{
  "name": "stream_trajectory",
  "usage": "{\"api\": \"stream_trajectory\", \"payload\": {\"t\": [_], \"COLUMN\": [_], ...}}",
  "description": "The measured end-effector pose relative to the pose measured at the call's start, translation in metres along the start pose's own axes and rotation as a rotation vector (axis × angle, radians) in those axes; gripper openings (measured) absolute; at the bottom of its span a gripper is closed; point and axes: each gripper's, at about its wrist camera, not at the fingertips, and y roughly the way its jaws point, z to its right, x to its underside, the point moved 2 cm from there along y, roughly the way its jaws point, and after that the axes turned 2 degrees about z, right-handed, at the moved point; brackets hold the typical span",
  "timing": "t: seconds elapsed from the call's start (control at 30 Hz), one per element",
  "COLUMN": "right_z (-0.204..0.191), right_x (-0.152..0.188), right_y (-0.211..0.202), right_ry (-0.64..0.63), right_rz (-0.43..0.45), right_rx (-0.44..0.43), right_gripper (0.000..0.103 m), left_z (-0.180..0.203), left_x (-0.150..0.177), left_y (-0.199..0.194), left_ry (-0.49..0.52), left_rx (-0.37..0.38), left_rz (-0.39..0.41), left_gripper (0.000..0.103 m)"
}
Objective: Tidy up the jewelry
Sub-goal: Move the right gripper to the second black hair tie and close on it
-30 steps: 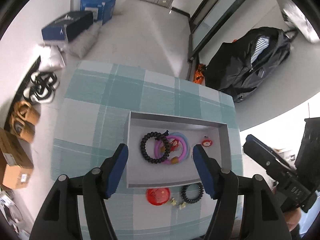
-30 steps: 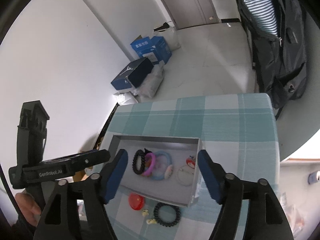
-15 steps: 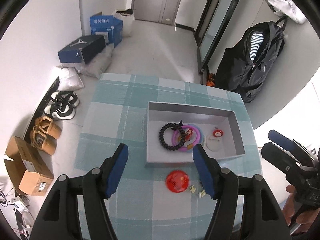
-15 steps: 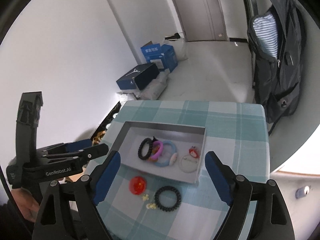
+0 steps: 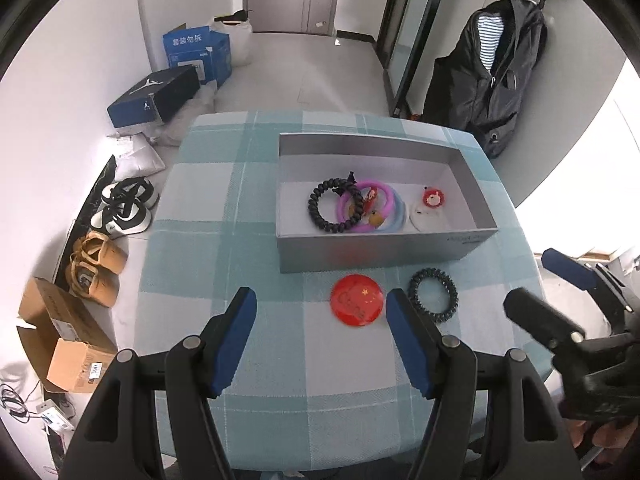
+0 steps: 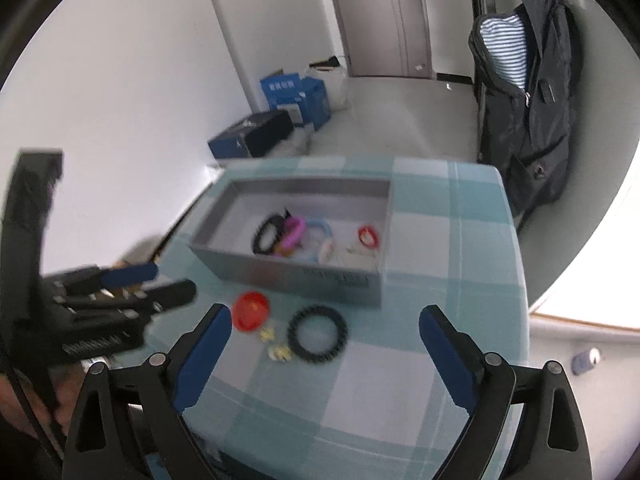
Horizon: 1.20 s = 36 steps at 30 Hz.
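Observation:
A grey open box (image 5: 360, 250) (image 6: 280, 276) stands on the checked tablecloth. It holds a black beaded bracelet (image 5: 326, 210), a purple ring (image 5: 362, 226), a light blue ring and a small white and red charm (image 5: 430, 204). In front of the box lie a red round badge (image 5: 357, 300) (image 6: 251, 311), a black spiral hair tie (image 5: 433, 295) (image 6: 317, 339) and small pale earrings (image 6: 274, 344). My left gripper (image 5: 320, 316) is open and empty, above the table before the badge. My right gripper (image 6: 325, 330) is open and empty, above the hair tie.
The small round table (image 5: 200, 200) has edges close on all sides. Shoes (image 5: 120, 208), cardboard boxes (image 5: 60, 340) and blue boxes (image 5: 192, 50) lie on the floor to the left. A black backpack (image 5: 496, 72) leans at the back right.
Both grippers have pulled back and tilted, so the box sits farther away and the badge and hair tie are in plain view. The right gripper's jaws stand wider. Nothing was picked up.

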Motion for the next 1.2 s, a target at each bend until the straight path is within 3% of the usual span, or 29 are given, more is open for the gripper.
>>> {"api": "stream_trajectory", "payload": {"t": [0.03, 0.13, 0.67, 0.83, 0.97, 1.2], "right_z": [0.002, 0.005, -0.002, -0.004, -0.004, -0.009], "right_x": [0.003, 0.009, 0.016, 0.015, 0.017, 0.02], "right_y": [0.002, 0.009, 0.065, 0.072, 0.077, 0.081], "right_ry": [0.002, 0.007, 0.0, -0.003, -0.017, -0.049], "right_rz": [-0.009, -0.038, -0.173, -0.189, -0.206, -0.22], "right_rx": [0.003, 0.012, 0.055, 0.072, 0.099, 0.124], "right_gripper": [0.095, 0.095, 0.094, 0.093, 0.082, 0.081], "left_z": [-0.001, -0.009, -0.021, -0.027, -0.028, -0.028], "left_x": [0.001, 0.003, 0.014, 0.014, 0.014, 0.01], "left_y": [-0.001, 0.004, 0.016, 0.021, 0.022, 0.018], "left_ry": [-0.001, -0.042, -0.032, -0.05, -0.056, -0.065], "left_rx": [-0.002, 0.001, -0.073, -0.063, -0.051, -0.031], "left_rz": [-0.003, -0.031, -0.093, -0.12, -0.132, -0.124], "left_gripper": [0.063, 0.078, 0.079, 0.079, 0.079, 0.079]}}
